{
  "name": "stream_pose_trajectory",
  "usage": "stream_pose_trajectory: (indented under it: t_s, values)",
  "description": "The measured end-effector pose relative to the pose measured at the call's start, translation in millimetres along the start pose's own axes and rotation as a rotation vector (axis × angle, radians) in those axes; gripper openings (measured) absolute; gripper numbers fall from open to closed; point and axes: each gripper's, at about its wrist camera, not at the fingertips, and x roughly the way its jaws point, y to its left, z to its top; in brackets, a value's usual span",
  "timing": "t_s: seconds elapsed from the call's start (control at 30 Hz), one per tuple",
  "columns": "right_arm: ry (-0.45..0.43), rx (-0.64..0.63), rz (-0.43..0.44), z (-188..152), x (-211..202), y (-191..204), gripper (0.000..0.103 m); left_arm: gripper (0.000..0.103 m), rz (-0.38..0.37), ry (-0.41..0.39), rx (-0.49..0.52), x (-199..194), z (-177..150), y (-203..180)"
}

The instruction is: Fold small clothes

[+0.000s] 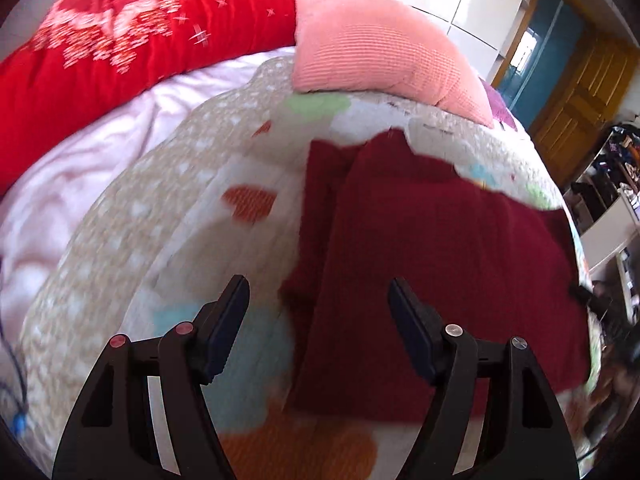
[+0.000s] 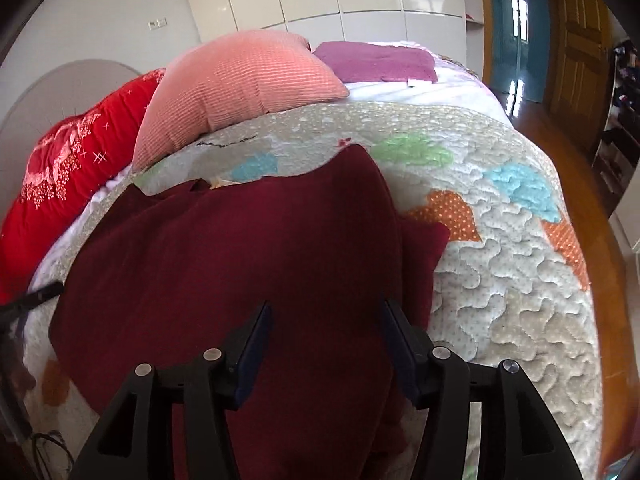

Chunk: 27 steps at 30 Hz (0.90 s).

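Observation:
A dark red knit garment (image 1: 432,248) lies spread on the patchwork quilt (image 1: 120,240), with a sleeve or folded strip along its left side. My left gripper (image 1: 317,282) hovers over that left edge, open, with nothing pinched between its fingers. In the right wrist view the same garment (image 2: 224,264) fills the middle of the quilt (image 2: 500,300). A folded flap sticks out on its right. My right gripper (image 2: 326,305) is over the garment's near right part, its jaws apart and open. The cloth lies flat beneath them, not gripped.
A pink ribbed cushion (image 2: 240,84), a red floral duvet (image 1: 120,48) and a purple folded cloth (image 2: 380,60) lie at the far side of the bed. The bed's right edge drops to a wooden floor (image 2: 616,280). White wardrobes stand behind.

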Motion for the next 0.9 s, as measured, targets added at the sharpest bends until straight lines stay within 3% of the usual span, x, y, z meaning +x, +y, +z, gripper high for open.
stream_pose_trajectory:
  t_s: [0.13,0.3,0.47,0.63,0.73,0.8,0.9]
  values:
    - [-0.062,0.036,0.201,17.8,-27.0,34.9,0.059,0.073,-0.006,-0.032,-0.037,-7.5,-20.0,12.9]
    - [-0.007,-0.024,0.362,42.5,-7.6,118.0,0.059,0.073,-0.041,-0.013,-0.065,12.9,-25.3,24.8]
    - [0.049,-0.129,0.36,60.6,39.7,212.9,0.059,0.073,-0.077,-0.004,-0.082,19.3,-21.0,29.5]
    - [0.135,-0.091,0.291,82.7,105.4,256.3,0.057,0.073,-0.093,0.003,-0.09,23.0,-20.5,32.9]
    - [0.209,-0.109,0.194,82.1,143.3,262.3,0.035,0.073,-0.096,-0.002,-0.087,22.1,-22.8,33.5]
    - [0.169,-0.121,0.178,83.2,145.4,260.2,0.012,0.074,-0.104,0.0,-0.093,22.4,-23.3,34.9]
    - [0.115,-0.12,0.228,87.8,133.3,259.6,0.008,0.074,-0.114,0.005,-0.104,23.1,-23.2,36.8]
